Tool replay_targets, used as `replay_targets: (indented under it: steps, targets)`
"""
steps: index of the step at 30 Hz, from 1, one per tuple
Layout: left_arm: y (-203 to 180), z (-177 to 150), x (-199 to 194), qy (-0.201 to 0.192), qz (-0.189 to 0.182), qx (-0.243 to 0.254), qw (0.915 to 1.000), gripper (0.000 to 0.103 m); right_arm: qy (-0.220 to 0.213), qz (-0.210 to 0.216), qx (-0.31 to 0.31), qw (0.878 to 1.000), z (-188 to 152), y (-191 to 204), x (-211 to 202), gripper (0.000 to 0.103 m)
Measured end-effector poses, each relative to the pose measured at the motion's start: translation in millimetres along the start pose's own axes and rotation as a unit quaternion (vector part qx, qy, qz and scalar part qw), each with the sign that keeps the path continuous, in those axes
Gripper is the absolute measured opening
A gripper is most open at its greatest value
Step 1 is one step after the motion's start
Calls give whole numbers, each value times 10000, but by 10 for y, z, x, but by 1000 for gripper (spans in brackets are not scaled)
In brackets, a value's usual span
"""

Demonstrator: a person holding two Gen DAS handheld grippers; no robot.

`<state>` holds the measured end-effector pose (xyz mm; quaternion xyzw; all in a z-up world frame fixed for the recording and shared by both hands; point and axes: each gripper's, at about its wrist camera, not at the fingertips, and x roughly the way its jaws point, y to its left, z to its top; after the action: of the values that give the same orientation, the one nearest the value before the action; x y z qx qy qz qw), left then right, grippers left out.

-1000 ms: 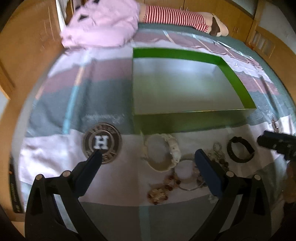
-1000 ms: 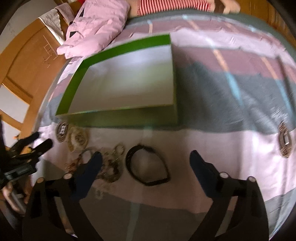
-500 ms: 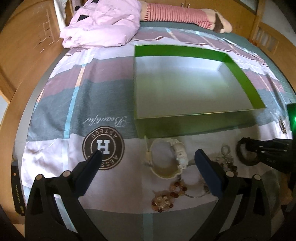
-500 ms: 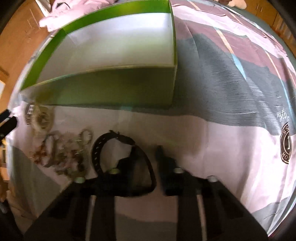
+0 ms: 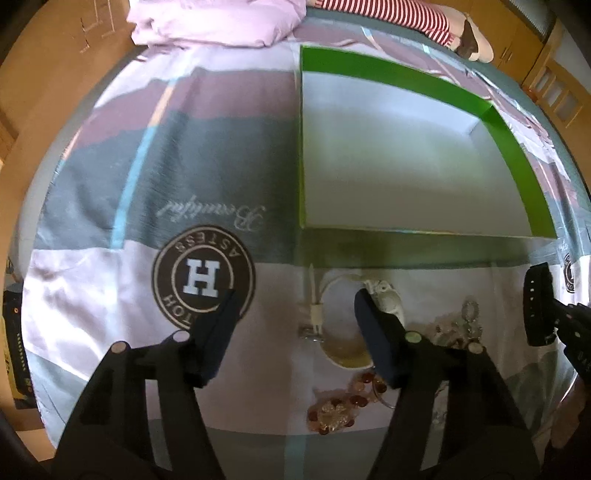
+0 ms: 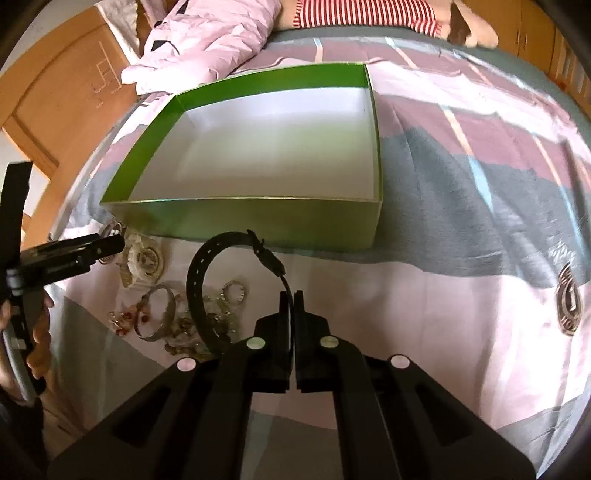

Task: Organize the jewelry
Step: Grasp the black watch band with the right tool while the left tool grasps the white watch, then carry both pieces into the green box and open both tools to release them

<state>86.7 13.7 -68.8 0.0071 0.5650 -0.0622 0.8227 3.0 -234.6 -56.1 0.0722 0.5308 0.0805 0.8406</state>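
Observation:
My right gripper (image 6: 291, 297) is shut on a black band bracelet (image 6: 195, 273) and holds it lifted in front of the open green box (image 6: 255, 221), whose white floor is bare. The same bracelet (image 5: 537, 306) shows at the right edge of the left wrist view. My left gripper (image 5: 295, 310) is open, low over the bedspread, its right finger over a cream bangle (image 5: 345, 354). A red bead piece (image 5: 332, 410) and silver chains (image 5: 461, 325) lie near it. The jewelry pile (image 6: 184, 317) lies left of the right gripper.
The box (image 5: 406, 243) sits on a patchwork bedspread with a round "H" logo (image 5: 203, 278). A pink quilt (image 6: 207, 40) and a striped-legged soft toy (image 6: 369, 14) lie at the far end. Wooden cabinets (image 6: 62, 92) stand at the left.
My right gripper closed on the black bracelet and lifted it off the bedspread toward the box. My left gripper lowered toward the cream bangle and narrowed its opening.

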Motion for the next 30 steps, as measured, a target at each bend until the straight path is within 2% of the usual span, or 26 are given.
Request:
replay_targets:
  steps: [2, 6, 8, 11, 13, 16, 21, 25, 30]
  targets:
    - [-24, 8, 69, 82, -28, 50, 9999, 51, 33, -56, -33, 10000, 2, -7, 14, 2]
    - [-58, 3, 200, 207, -202, 86, 9995, 40, 138, -36, 23, 9999, 22, -40, 84, 2]
    - [-75, -6, 257, 283, -246, 107, 9992, 26, 129, -110, 21, 9999, 17, -40, 91, 2]
    - [-96, -26, 301, 274, -58, 164, 9995, 14, 168, -67, 87, 9998, 5, -39, 77, 2]
    - [-85, -21, 292, 280, -132, 94, 9995, 8, 222, -59, 134, 9996, -4, -39, 95, 2]
    - [-54, -29, 278, 277, -230, -55, 9993, 8, 338, -83, 223, 9991, -12, -73, 165, 2]
    - [-140, -69, 80, 65, -150, 33, 9999, 8, 389, -160, 317, 9986, -14, -111, 213, 2]
    - [-208, -108, -148, -103, -455, 72, 9989, 8, 412, 5, 340, 9986, -9, -112, 205, 2]
    - [-203, -205, -156, -53, -545, 8, 9985, 8, 606, -157, 408, 9972, -40, -128, 303, 2]
